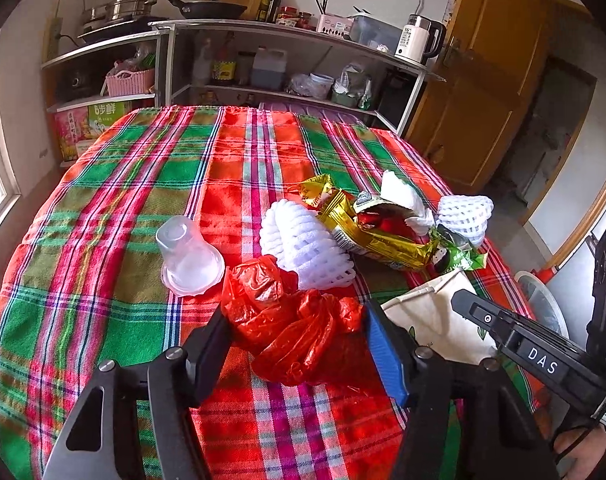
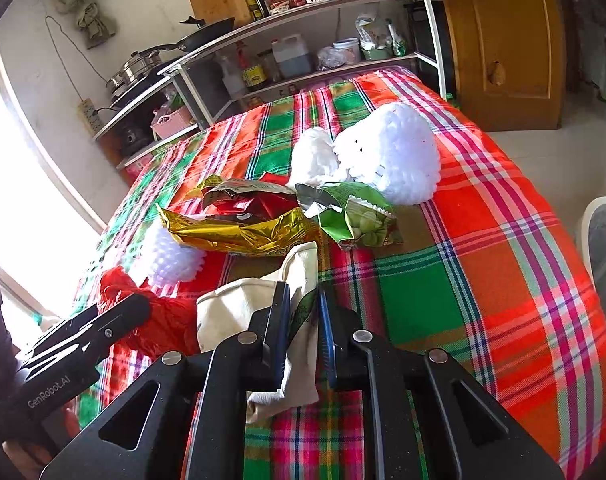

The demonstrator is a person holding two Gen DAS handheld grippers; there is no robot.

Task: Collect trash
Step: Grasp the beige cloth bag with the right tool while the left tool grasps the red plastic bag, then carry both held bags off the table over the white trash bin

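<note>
A crumpled red plastic bag (image 1: 293, 326) lies on the plaid tablecloth (image 1: 143, 184) between the fingers of my left gripper (image 1: 297, 334), which is open around it. My right gripper (image 2: 303, 316) is shut on the rim of a cream cloth bag (image 2: 239, 312), which also shows in the left wrist view (image 1: 431, 316). Further back lie a white foam fruit net (image 1: 307, 244), a gold snack wrapper (image 1: 379, 236), a green wrapper (image 2: 359, 216), a second foam net (image 2: 395, 156) and an upturned clear plastic cup (image 1: 189, 258).
Metal kitchen shelves (image 1: 287, 40) with pans, bottles and a kettle (image 1: 419, 38) stand behind the table. A wooden door (image 1: 491, 68) is at the right. A white fan (image 2: 603, 236) stands off the table's right edge.
</note>
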